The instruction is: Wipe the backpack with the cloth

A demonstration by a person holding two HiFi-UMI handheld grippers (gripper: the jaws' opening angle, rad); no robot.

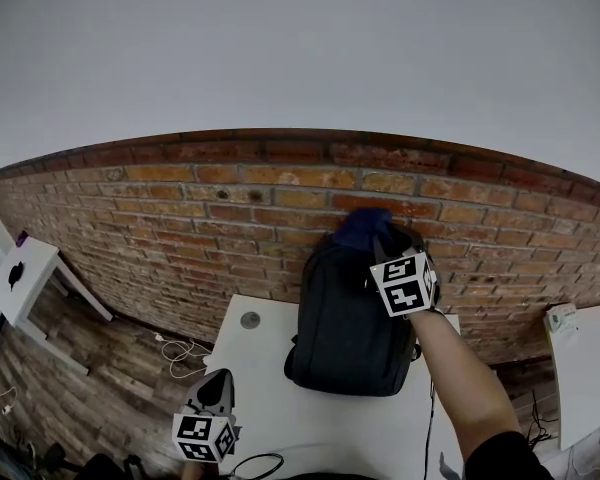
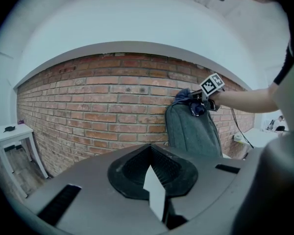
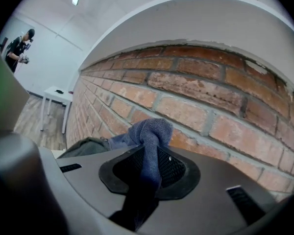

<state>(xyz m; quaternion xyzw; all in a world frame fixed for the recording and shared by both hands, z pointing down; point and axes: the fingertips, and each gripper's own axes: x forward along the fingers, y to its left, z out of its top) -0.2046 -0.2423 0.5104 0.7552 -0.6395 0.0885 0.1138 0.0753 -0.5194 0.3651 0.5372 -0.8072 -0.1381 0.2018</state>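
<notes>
**Layout: backpack on table, against wall**

Backpack (image 1: 348, 318) stands at the back of the table (image 1: 270, 398), top against the brick wall (image 1: 180, 218). Cloth (image 1: 363, 226) sits on the backpack's top, pinched in the right gripper (image 1: 383, 251). Left gripper (image 1: 218, 388) is over the table's near left edge, well apart from the backpack. Side table (image 1: 20, 273) is far left, with cables (image 1: 180, 350) on the floor between the two tables.

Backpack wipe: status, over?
Right gripper shut on blue cloth at top of backpack. Left gripper jaws together, empty, away from the backpack. Nothing in the way.
</notes>
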